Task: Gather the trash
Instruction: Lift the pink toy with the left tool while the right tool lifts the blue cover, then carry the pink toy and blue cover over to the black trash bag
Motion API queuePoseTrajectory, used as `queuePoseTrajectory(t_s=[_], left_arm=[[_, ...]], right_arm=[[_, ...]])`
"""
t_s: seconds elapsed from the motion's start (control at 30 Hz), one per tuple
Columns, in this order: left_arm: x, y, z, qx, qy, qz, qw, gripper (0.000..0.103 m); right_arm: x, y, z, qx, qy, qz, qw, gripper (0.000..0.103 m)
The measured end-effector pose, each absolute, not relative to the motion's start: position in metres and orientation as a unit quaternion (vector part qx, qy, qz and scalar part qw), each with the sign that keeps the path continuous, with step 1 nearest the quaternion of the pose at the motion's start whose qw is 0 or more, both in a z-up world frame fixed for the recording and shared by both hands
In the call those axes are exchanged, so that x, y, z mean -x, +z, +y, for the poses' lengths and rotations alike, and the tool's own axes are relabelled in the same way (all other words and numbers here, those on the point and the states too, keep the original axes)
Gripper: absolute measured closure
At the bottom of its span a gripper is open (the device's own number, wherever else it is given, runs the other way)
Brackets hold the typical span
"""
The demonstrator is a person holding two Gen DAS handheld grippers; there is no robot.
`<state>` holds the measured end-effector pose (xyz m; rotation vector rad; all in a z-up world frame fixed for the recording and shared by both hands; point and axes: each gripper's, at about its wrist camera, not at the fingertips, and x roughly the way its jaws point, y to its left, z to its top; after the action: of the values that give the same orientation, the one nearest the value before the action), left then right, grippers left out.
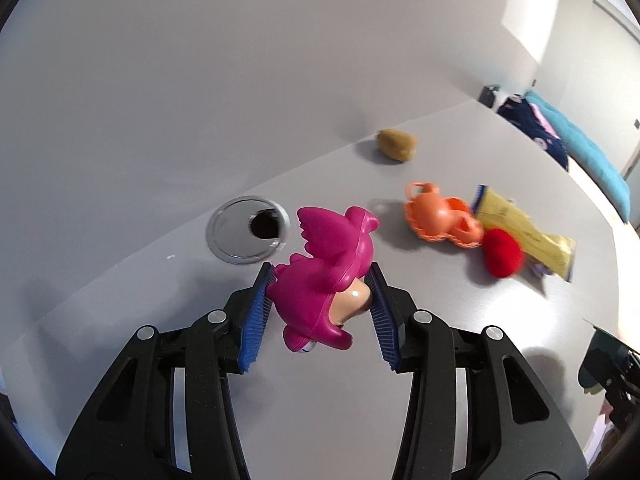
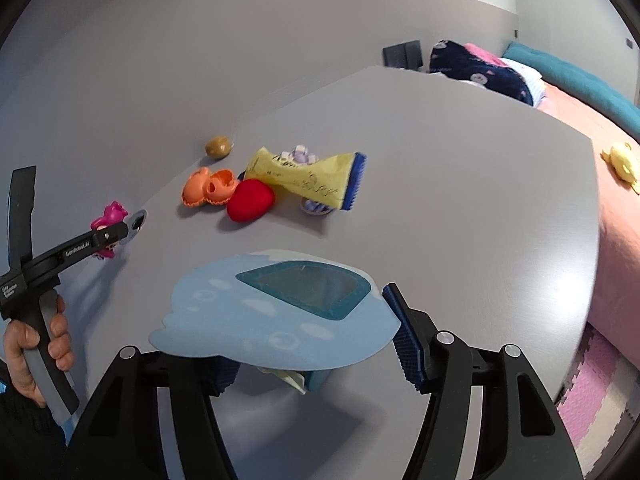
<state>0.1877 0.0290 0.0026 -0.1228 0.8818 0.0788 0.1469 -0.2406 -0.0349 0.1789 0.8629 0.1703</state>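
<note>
Yellow wrapper (image 2: 308, 178) lies crumpled among toys.

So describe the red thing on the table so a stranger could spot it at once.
Start at the grey table and find the cluster of clutter near its middle. The red thing lies at the cluster's front, between the orange toy and the yellow packet, which overlaps it. It alone is plain red, smooth and rounded, rather heart-shaped.

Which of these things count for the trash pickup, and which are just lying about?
Likely the job:
- blue pack, held in right gripper
- yellow wrapper
- magenta toy, held in left gripper

Lying about:
- orange toy
- red heart
- brown lump
- desk grommet
</note>
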Motion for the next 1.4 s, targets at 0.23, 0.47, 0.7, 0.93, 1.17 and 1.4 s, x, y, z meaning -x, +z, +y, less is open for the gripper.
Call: queuePoseTrajectory(t_s=[0.23, 0.47, 0.7, 0.93, 1.17, 1.4], left_arm=[[-0.174, 0.016, -0.010, 0.042, 0.012, 0.418, 0.907, 0.057], [-0.163, 0.026, -0.063, 0.023, -0.026, 0.414, 0.910, 0.057], [-0.156, 0.030, -0.114, 0.005, -0.066, 0.414, 0.908, 0.057], [-0.151, 0.029, -0.180, -0.019, -0.118, 0.417, 0.901, 0.057], [-0.143, 0.023, -0.256, -0.050, -0.181, 0.418, 0.889, 0.057], [-0.132, 0.016, -0.319, -0.078, -0.230, 0.422, 0.873, 0.057]], right_arm=[[-0.126, -0.019, -0.266, -0.098, 0.069, 0.400, 0.909, 0.037], [-0.107, -0.008, -0.303, -0.114, 0.049, 0.387, 0.914, 0.036], [-0.086, 0.000, -0.346, -0.130, 0.022, 0.373, 0.918, 0.036], [-0.065, 0.002, -0.399, -0.154, -0.017, 0.362, 0.919, 0.035], [-0.042, -0.005, -0.456, -0.186, -0.063, 0.360, 0.912, 0.035], [-0.021, -0.011, -0.505, -0.208, -0.110, 0.354, 0.905, 0.035]])
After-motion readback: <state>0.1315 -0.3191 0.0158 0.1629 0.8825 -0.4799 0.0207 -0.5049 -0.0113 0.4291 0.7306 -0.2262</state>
